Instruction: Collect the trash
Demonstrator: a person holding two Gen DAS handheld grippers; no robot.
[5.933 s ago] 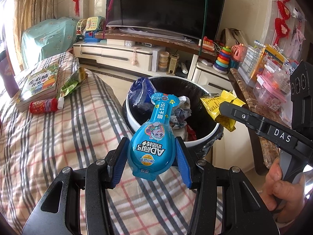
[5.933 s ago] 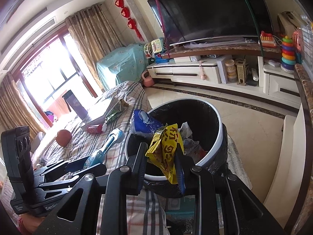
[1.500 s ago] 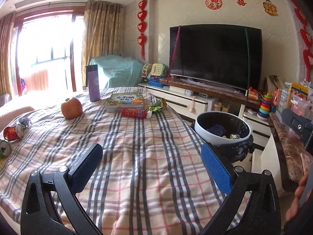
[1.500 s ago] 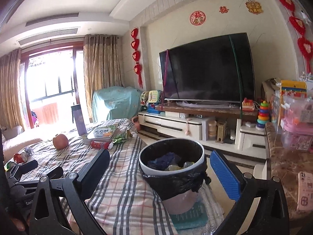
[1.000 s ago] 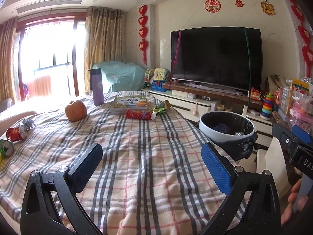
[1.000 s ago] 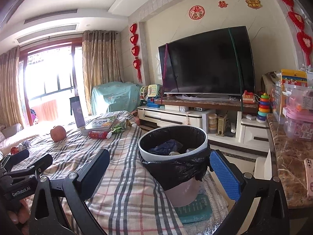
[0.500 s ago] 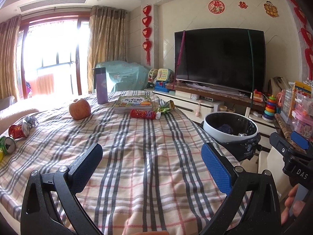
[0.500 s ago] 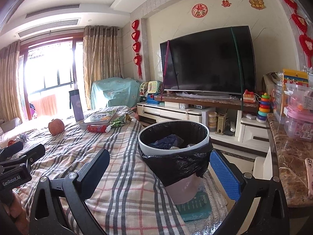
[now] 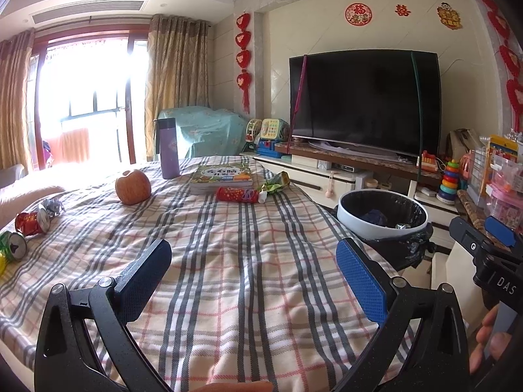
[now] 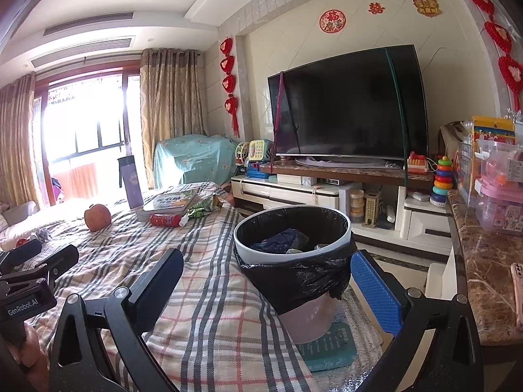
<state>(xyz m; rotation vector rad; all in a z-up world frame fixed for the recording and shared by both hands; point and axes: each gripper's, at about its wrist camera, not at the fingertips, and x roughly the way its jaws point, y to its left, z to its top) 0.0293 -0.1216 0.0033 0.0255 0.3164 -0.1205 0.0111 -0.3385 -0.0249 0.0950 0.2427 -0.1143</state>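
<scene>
My left gripper [image 9: 253,268] hangs open and empty over the plaid cloth [image 9: 245,228]. My right gripper [image 10: 266,271] is also open and empty, just in front of the black-lined trash bin [image 10: 240,245], which holds a blue bag and other scraps. On the cloth's far side a red snack tube [image 9: 237,194] lies beside a green wrapper [image 9: 276,183]. At the left edge lie a red can [image 9: 31,223], a green can [image 9: 13,245] and a ball of foil [image 9: 52,204]. The bin [image 9: 353,225] stands off the table's right edge.
An apple [image 9: 132,187], a purple flask [image 9: 166,148] and a stack of books [image 9: 225,176] sit at the far end of the table. A marble counter [image 10: 483,261] with plastic boxes runs along the right. The TV unit [image 10: 327,192] stands behind the bin.
About six seconds ago the grippers held a blue pouch and a yellow wrapper over the bin; both are now open and empty, drawn back. In the last second both views shifted only slightly.
</scene>
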